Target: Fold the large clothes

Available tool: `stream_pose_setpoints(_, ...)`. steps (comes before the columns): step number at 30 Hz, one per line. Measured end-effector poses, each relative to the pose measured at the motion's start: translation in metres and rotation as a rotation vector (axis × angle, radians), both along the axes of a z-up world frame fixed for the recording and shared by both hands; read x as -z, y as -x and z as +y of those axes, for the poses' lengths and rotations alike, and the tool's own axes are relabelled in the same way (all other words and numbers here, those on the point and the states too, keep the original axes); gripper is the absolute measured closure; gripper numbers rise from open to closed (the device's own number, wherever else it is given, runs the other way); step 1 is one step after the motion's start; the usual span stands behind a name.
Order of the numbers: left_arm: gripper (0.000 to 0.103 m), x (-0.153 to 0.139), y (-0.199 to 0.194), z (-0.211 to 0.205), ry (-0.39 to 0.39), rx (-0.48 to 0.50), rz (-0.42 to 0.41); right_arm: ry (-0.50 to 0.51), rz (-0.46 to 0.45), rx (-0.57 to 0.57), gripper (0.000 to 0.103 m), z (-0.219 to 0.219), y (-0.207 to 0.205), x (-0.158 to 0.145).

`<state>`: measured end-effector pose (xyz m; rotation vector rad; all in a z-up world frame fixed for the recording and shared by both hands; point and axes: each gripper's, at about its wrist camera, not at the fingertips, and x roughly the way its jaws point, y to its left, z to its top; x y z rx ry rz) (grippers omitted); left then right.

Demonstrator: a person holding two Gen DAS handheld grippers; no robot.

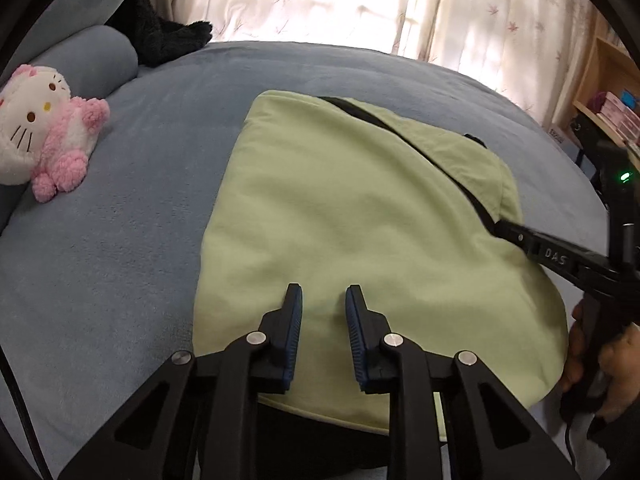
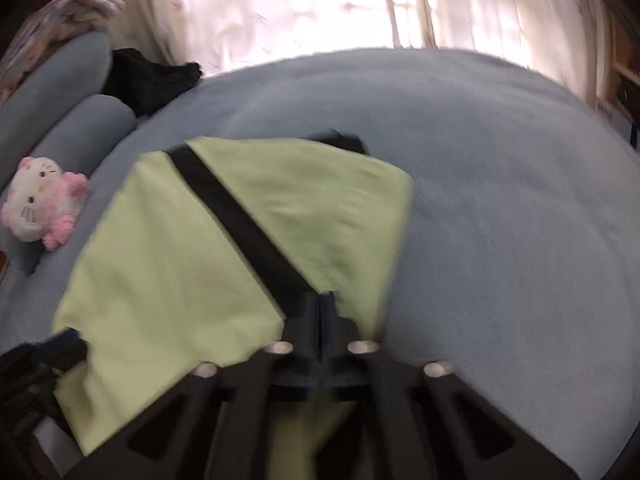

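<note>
Light green garment [image 1: 340, 216] lies folded flat on the blue bed cover [image 1: 140, 240], straight ahead of and under the left gripper [image 1: 323, 294]. Left gripper jaws stand apart, blue pads hovering over the garment's near part, nothing between them, no cloth pinched. A black strip [image 1: 360, 110] runs diagonally across the garment from its far edge toward the right gripper. Right gripper [image 1: 498, 227] comes in from the left gripper's right side, tips at the garment's right edge where the black strip ends. In the right wrist view the right gripper [image 2: 322, 300] has its jaws pressed together, tips at the near end of the black strip [image 2: 240, 220]; view is blurred, so cannot tell if cloth is caught between them. Garment [image 2: 160, 260] spreads ahead and left of that gripper, bare bed cover [image 2: 520, 240] to its right. Pink and white plush cat [image 1: 44, 128] sits far left of both, well apart from the garment. A hand [image 1: 596, 356] holds the right gripper's handle.
</note>
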<state>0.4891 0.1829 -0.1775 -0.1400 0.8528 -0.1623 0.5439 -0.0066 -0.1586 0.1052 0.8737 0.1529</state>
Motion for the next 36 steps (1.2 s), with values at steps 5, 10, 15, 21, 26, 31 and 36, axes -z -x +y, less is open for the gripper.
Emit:
stream_pose_setpoints(5,0.08,-0.005,0.002,-0.007,-0.048,0.009,0.002,-0.032,0.005,0.003,0.1,-0.012,0.014,-0.014)
stream_pose_setpoints(10,0.066,-0.02,0.016,-0.014,-0.034,0.01,0.02,-0.054,0.023,-0.011,0.1,-0.016,0.041,-0.035)
stream_pose_setpoints(15,0.054,-0.053,0.049,-0.028,-0.024,0.032,0.004,-0.051,0.057,-0.041,0.1,-0.017,0.083,-0.057)
stream_pose_setpoints(21,0.039,-0.104,0.105,-0.048,-0.021,0.058,-0.044,-0.048,0.057,-0.069,0.1,-0.028,0.143,-0.097)
stream_pose_setpoints(26,0.026,-0.139,0.154,-0.066,-0.013,0.08,-0.081,0.018,0.028,-0.088,0.092,-0.038,0.202,-0.133)
stream_pose_setpoints(31,0.016,-0.16,0.207,-0.09,-0.007,0.094,-0.099,0.055,-0.02,-0.066,0.054,-0.056,0.258,-0.154)
stream_pose_setpoints(36,0.006,-0.16,0.259,-0.113,0.015,0.083,-0.08,0.063,-0.031,-0.025,0.049,-0.076,0.315,-0.157)
